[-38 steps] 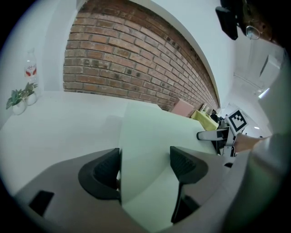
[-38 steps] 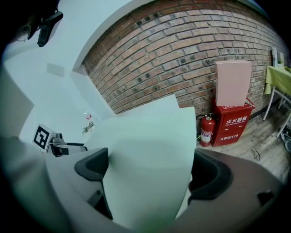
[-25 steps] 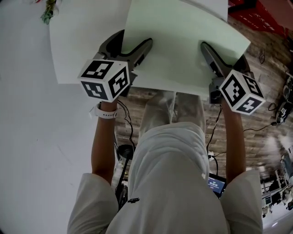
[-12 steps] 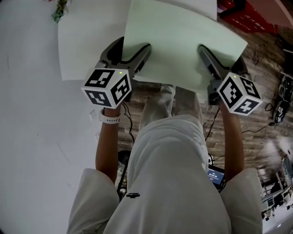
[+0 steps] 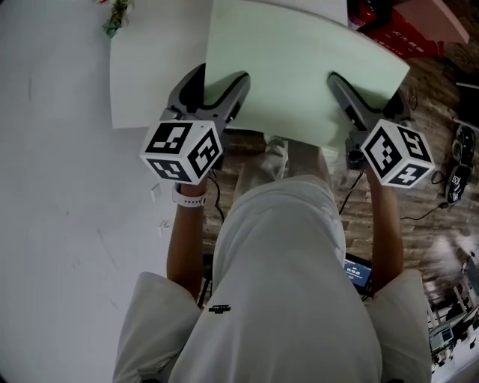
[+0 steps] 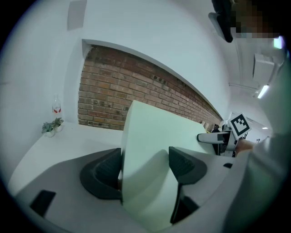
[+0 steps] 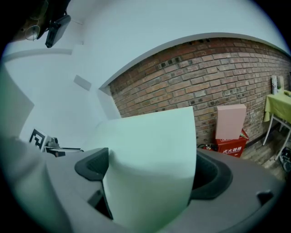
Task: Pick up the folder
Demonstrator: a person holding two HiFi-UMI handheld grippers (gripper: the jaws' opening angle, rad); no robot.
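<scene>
The folder (image 5: 299, 75) is a large pale green sheet, held up off the white table (image 5: 60, 164) and bowed between my two grippers. My left gripper (image 5: 218, 82) grips its near left edge, one finger on top and one beneath, and its jaws are closing on it. In the left gripper view the folder (image 6: 150, 136) stands between the dark pads of the left gripper (image 6: 145, 166). My right gripper (image 5: 367, 93) holds the near right edge. In the right gripper view the folder (image 7: 154, 150) fills the gap of the right gripper (image 7: 152, 175).
A white sheet (image 5: 150, 82) lies on the table under the folder's left side. A small plant (image 5: 116, 19) stands at the table's far edge. Red boxes (image 5: 397, 30) sit on the wooden floor at upper right, with cables and devices (image 5: 456, 179) to the right.
Both grippers have risen with the folder still between their jaws, so it hangs higher above the table. The white sheet has stayed on the table.
</scene>
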